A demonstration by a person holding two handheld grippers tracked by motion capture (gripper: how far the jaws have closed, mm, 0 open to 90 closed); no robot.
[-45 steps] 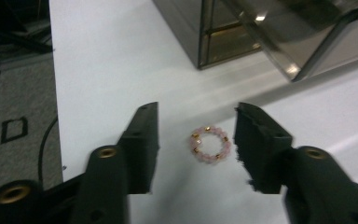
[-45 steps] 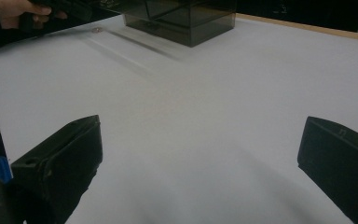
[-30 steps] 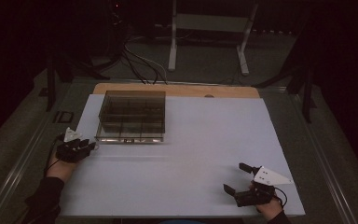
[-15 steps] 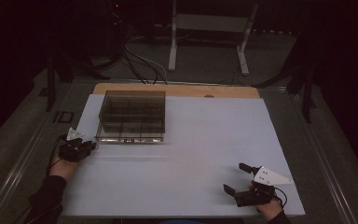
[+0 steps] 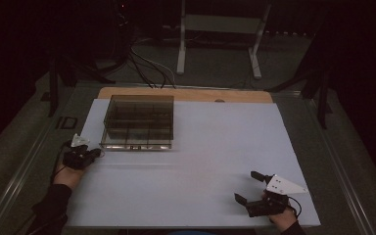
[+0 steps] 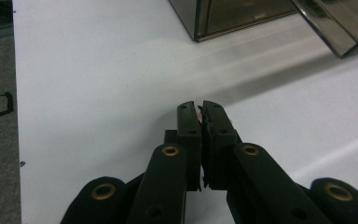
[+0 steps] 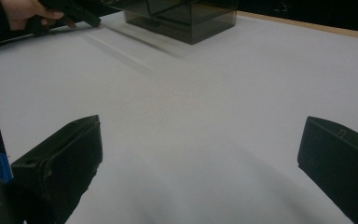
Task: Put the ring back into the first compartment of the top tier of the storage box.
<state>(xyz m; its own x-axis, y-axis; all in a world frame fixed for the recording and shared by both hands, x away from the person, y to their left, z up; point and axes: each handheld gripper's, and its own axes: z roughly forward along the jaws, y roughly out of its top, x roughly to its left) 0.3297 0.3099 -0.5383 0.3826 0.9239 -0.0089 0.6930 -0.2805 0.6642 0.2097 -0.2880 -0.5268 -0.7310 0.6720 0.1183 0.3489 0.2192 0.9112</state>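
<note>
Two tools: left tool [image 6: 200,109] pinched closed, right tool [image 5: 248,187] wide apart, empty.

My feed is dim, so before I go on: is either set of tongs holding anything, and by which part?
Right tongs: open, holding nothing. Left tongs: shut, with a tiny pinkish sliver pinched at the tips; what it is cannot be told.

One divided box [image 5: 138,122], two grippers, one white table [image 5: 200,161]
</note>
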